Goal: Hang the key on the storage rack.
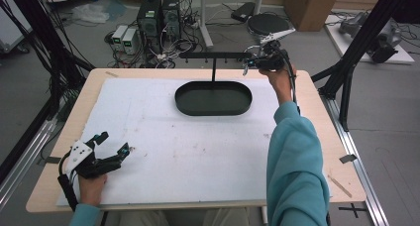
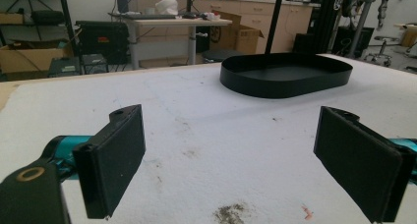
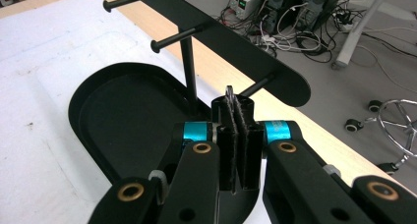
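A black oval tray [image 1: 194, 106] stands on the white mat, and a post rises from its far rim to a black crossbar [image 1: 213, 54] with short pegs. My right gripper [image 1: 246, 65] is raised at the bar's right end. In the right gripper view its jaws [image 3: 238, 103] are shut, and a small thin metal piece [image 3: 229, 91] with a rounded tip pokes out between the pads, close to the endmost peg [image 3: 255, 84] of the crossbar [image 3: 221, 37]. My left gripper [image 1: 114, 142] rests at the mat's near left, open [image 2: 228, 150], with nothing between its pads, facing the tray [image 2: 285, 79].
The white mat [image 1: 163, 151] covers most of the wooden table [image 1: 327, 137]. Small dirt specks [image 2: 228, 213] lie on the mat in front of the left gripper. Computers and cables [image 1: 158, 23] stand on the floor beyond the far edge.
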